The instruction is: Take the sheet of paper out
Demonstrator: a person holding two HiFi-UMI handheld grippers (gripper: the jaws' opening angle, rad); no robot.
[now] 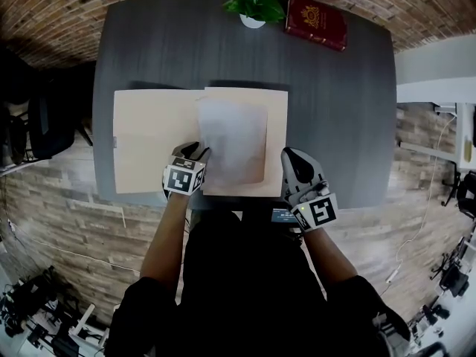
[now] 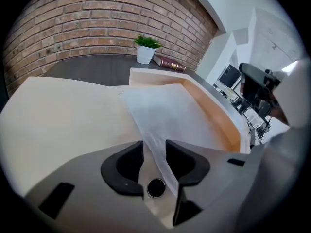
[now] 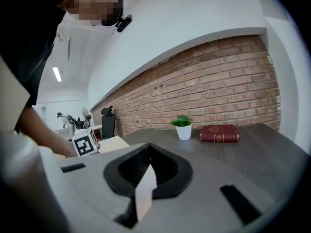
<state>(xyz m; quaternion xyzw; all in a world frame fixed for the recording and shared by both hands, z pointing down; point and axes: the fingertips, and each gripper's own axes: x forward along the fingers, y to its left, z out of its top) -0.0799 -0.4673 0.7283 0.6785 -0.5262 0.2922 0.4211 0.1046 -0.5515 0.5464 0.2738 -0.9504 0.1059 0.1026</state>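
An open tan folder (image 1: 149, 140) lies on the dark table (image 1: 338, 110). A pale, slightly see-through sheet of paper (image 1: 232, 140) rests on its right half. My left gripper (image 1: 198, 153) is at the sheet's near left corner. In the left gripper view the sheet (image 2: 170, 110) runs down between the jaws of the left gripper (image 2: 154, 147), which stand apart, so it is open around the edge. My right gripper (image 1: 291, 158) hovers by the folder's near right corner. In the right gripper view the right gripper (image 3: 148, 166) is shut on a narrow white paper strip (image 3: 145, 193).
A potted plant (image 1: 254, 2) and a red book (image 1: 316, 21) stand at the table's far edge. The plant (image 3: 183, 126) and book (image 3: 219, 133) also show ahead of the right gripper. An office chair (image 1: 44, 117) stands left of the table.
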